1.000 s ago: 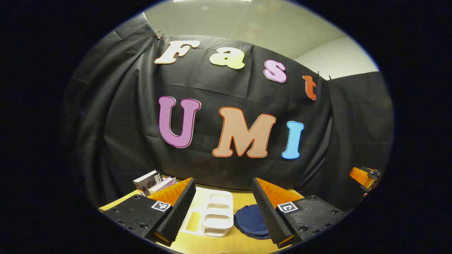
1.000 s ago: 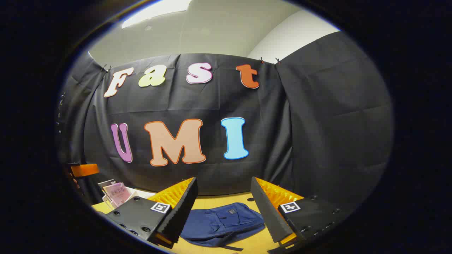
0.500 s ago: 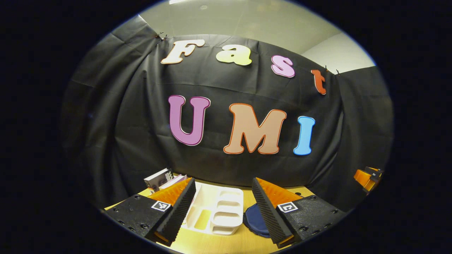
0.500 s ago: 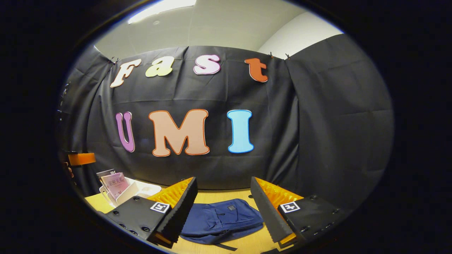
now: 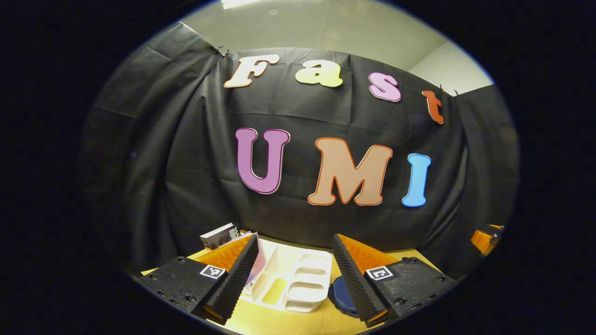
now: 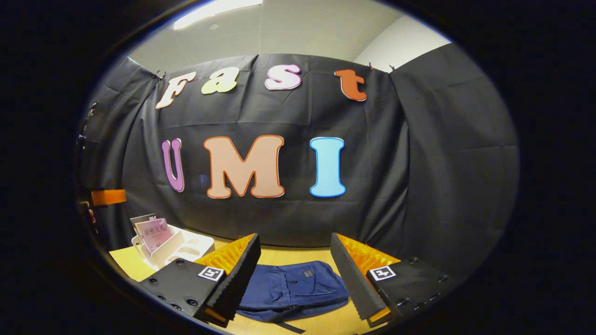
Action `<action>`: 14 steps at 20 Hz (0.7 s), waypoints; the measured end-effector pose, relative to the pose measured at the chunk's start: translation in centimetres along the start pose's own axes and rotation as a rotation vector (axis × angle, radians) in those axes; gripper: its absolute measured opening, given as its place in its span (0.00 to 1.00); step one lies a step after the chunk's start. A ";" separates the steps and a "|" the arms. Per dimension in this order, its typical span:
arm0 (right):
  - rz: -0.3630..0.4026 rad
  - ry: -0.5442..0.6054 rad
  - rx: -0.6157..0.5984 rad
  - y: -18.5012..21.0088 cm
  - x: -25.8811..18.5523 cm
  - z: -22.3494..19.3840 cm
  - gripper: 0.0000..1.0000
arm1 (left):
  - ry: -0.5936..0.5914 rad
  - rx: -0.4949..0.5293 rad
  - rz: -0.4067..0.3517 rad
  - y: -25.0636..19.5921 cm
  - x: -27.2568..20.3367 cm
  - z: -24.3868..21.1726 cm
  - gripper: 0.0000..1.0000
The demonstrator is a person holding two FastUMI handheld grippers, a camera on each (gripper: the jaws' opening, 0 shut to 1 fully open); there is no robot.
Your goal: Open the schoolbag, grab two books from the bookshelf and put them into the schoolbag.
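Note:
A dark blue schoolbag [image 6: 293, 291] lies flat and zipped on the wooden table, straight ahead of my right gripper [image 6: 293, 272], which is open, held above the table and holding nothing. In the left gripper view, part of the schoolbag [image 5: 340, 298] peeks out by the right finger. My left gripper [image 5: 293, 272] is open with nothing in it, facing the white bookshelf rack [image 5: 293, 281]. Books [image 5: 219, 236] lean at the rack's left end. In the right gripper view the bookshelf rack [image 6: 179, 246] stands at the left with a pink book [image 6: 153, 232] in it.
The wooden table [image 6: 284, 255] runs back to the booth's black cloth wall. The other gripper [image 5: 484, 237] shows at the far right edge of the left gripper view, and at the far left edge of the right gripper view as a gripper [image 6: 108, 197] with a hand.
Both views have swung: the rack and bag drift rightward in the left gripper view, and the right gripper view tips down, showing more of the table and bag. Both grippers stay open.

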State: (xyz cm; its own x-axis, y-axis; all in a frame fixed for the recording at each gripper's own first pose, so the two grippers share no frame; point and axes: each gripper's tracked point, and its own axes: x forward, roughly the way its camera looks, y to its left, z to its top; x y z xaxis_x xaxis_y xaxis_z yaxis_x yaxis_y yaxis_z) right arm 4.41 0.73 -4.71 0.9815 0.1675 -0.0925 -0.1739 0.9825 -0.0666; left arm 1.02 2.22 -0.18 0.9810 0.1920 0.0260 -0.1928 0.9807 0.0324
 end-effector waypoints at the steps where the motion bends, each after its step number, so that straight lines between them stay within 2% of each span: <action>1: 0.000 0.003 -0.016 0.3 0.2 -0.1 0.99 | -0.004 -0.002 0.000 0.2 0.5 0.1 0.90; 2: -0.001 0.009 -0.031 0.7 0.3 -0.5 0.99 | 0.002 -0.001 0.000 0.5 0.9 -0.1 0.89; 3: -0.002 0.017 -0.048 1.3 0.4 -0.9 0.97 | 0.005 0.001 -0.003 0.9 1.2 -0.2 0.93; 4: -0.005 0.022 -0.064 1.9 0.3 -1.1 0.97 | 0.004 0.003 -0.013 1.2 1.5 -0.1 0.90; 6: -0.018 0.024 -0.093 3.3 0.2 -1.4 0.99 | 0.007 0.011 -0.043 2.2 2.3 -0.1 0.90; 7: -0.030 0.032 -0.110 4.0 0.2 -1.7 0.99 | 0.019 0.019 -0.059 2.7 2.7 -0.2 0.93; 9: -0.048 0.038 -0.151 5.8 0.3 -2.4 0.99 | 0.033 0.029 -0.087 4.2 3.6 0.0 0.90; 10: -0.046 0.043 -0.178 6.9 0.2 -2.9 0.99 | 0.036 0.030 -0.094 5.1 3.8 0.1 0.94; 14: -0.012 0.076 -0.350 11.0 -0.1 -6.1 0.99 | 0.054 0.044 -0.085 9.4 5.1 -0.1 0.90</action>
State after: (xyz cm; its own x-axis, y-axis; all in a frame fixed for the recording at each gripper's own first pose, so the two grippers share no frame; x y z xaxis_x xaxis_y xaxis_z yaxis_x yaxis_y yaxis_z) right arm 1.87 11.06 -11.48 0.9773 0.1362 -0.1623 -0.1917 0.8949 -0.4030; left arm 4.23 12.39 0.17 0.9933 0.1108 -0.0325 -0.1081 0.9912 0.0761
